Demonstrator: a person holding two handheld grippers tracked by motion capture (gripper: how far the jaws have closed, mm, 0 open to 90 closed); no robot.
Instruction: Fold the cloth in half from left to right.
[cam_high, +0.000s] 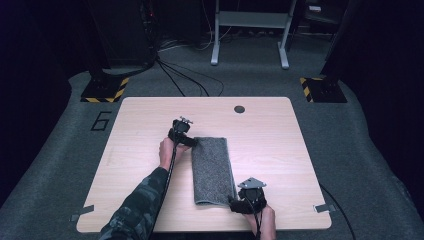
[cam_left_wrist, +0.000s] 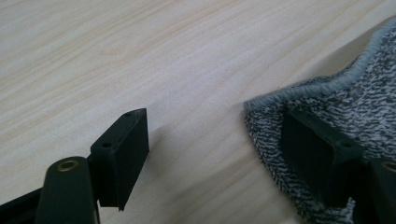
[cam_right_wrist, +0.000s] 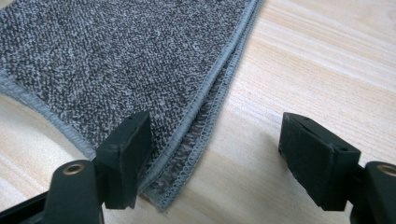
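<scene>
Seemingly towel (cam_high: 212, 170) corners between open claws.

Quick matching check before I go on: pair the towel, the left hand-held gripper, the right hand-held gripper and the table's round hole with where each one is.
1 towel
2 left hand-held gripper
3 right hand-held gripper
4 hole

a at the towel's near corner
b far side of the table
c folded, mid-table
d at the towel's far corner

Pairs: 1-c, 2-d, 3-a, 4-b
</scene>
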